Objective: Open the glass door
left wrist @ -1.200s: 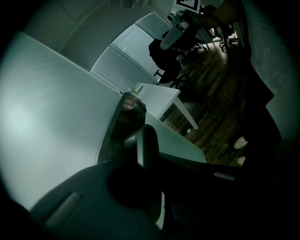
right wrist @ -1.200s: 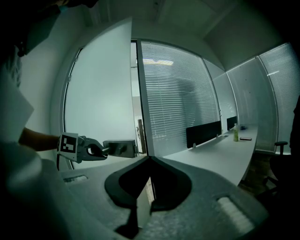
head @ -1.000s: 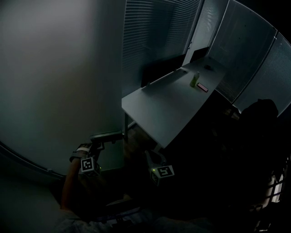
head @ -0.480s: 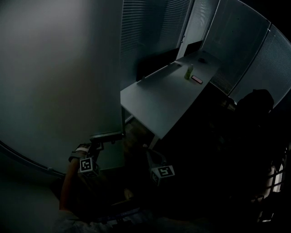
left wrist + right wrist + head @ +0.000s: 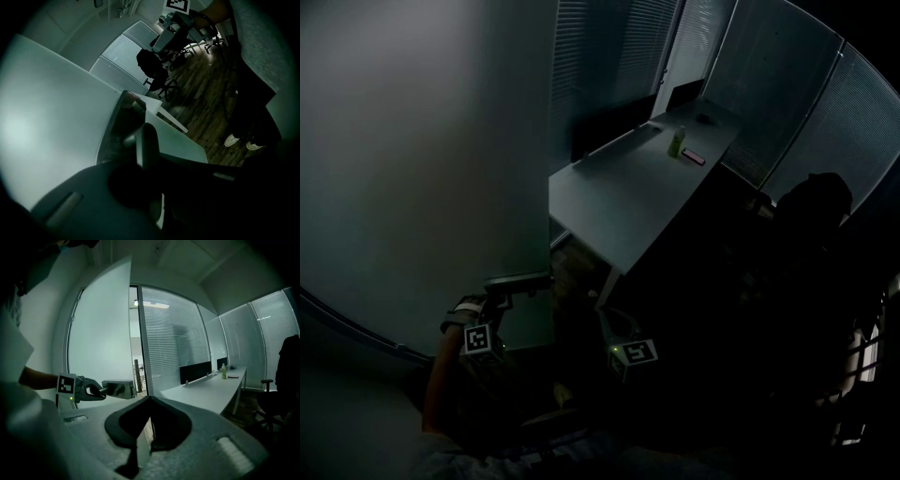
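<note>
The big frosted glass door fills the left side of the head view. In the right gripper view a narrow gap shows between the door's free edge and the door frame, with a lit corridor behind it. I judge that the door is already a little open, but not yet wide, so the swing has to continue.

The long white desk stands just beyond the door's free edge. Compared with one second ago, it sits higher and more to the left in the head view, while the door's edge and both grippers keep almost the same place in the picture. To my reading, this means that the person and the door travel together. The door is being swung, not only held.

The left gripper is at the door's free edge. It is clamped on the grey metal lever handle, which comes out of the box-shaped lock case. Its jaws have just closed a little more on the lever, so the grip looks firm enough to carry on.

The right gripper hangs in front of the door, a little apart from the free edge. Its jaws are together with nothing between them, and it touches nothing.

The small green bottle and the flat dark phone beside it are at the desk's far end, well apart from the door. They have drifted in the view together with the desk.
</note>
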